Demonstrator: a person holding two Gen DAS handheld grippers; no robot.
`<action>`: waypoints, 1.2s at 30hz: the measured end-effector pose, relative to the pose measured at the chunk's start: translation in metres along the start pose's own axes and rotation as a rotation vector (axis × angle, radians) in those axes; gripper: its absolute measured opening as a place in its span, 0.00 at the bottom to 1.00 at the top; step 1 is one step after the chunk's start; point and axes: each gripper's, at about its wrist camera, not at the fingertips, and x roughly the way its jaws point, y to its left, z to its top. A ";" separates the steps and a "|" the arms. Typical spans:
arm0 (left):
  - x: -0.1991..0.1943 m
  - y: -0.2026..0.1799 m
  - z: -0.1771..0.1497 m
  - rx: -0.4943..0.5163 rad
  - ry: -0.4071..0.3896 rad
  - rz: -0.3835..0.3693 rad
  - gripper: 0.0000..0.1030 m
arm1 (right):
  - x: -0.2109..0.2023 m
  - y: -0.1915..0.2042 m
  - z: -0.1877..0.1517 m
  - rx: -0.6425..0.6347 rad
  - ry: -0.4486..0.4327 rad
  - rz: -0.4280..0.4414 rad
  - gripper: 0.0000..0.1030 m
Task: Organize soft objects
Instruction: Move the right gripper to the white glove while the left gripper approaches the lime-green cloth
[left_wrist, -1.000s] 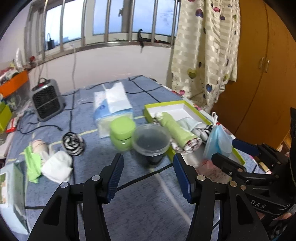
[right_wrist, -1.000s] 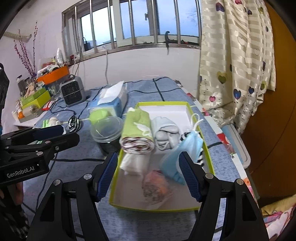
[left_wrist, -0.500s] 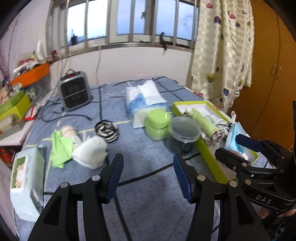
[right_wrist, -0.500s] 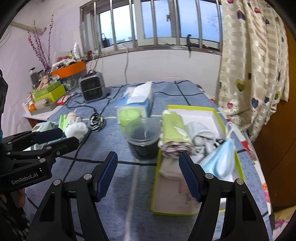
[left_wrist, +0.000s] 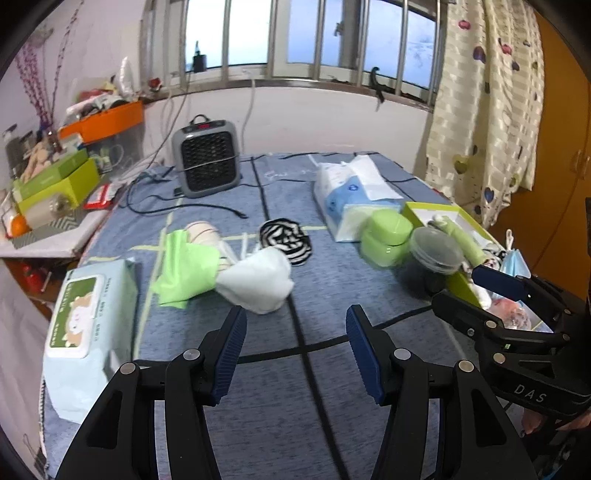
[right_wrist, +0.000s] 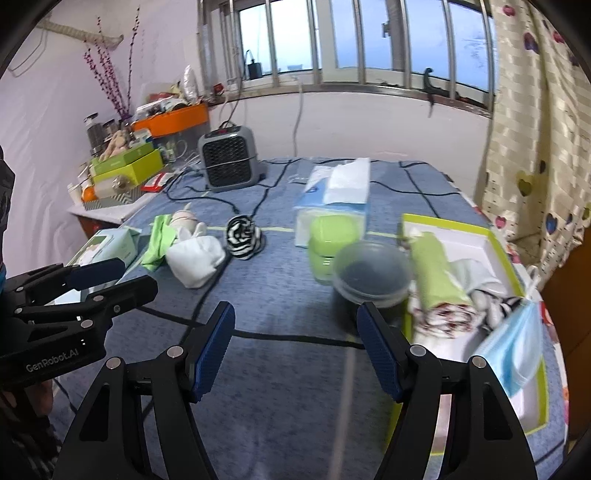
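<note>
Both grippers hang over the blue tabletop (left_wrist: 332, 398) with jaws spread wide and nothing between them: the left gripper (left_wrist: 295, 354) points at the white cloth (left_wrist: 258, 282), the right gripper (right_wrist: 295, 347) sits nearer the tray (right_wrist: 498, 242). Loose soft items lie well apart from the tray: the white cloth touching a green cloth (left_wrist: 184, 269), and a striped roll (left_wrist: 286, 240) just beside them. The tray already holds a green roll (right_wrist: 434, 269) and a mask (right_wrist: 513, 343). One risk is a pinch on the white cloth dragging the green one along. Another is a carry toward the tray clipping the lidded cup (right_wrist: 371, 275) or the green jar (right_wrist: 332, 236), both standing in the way.
</note>
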 end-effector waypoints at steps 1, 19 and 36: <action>0.001 0.004 0.000 -0.007 0.004 0.007 0.54 | 0.002 0.002 0.001 -0.003 0.001 0.005 0.67; 0.017 0.064 -0.005 -0.101 0.046 0.083 0.54 | 0.059 0.044 0.021 -0.071 0.070 0.114 0.67; 0.022 0.097 0.000 -0.151 0.044 0.121 0.54 | 0.120 0.083 0.035 -0.154 0.151 0.180 0.77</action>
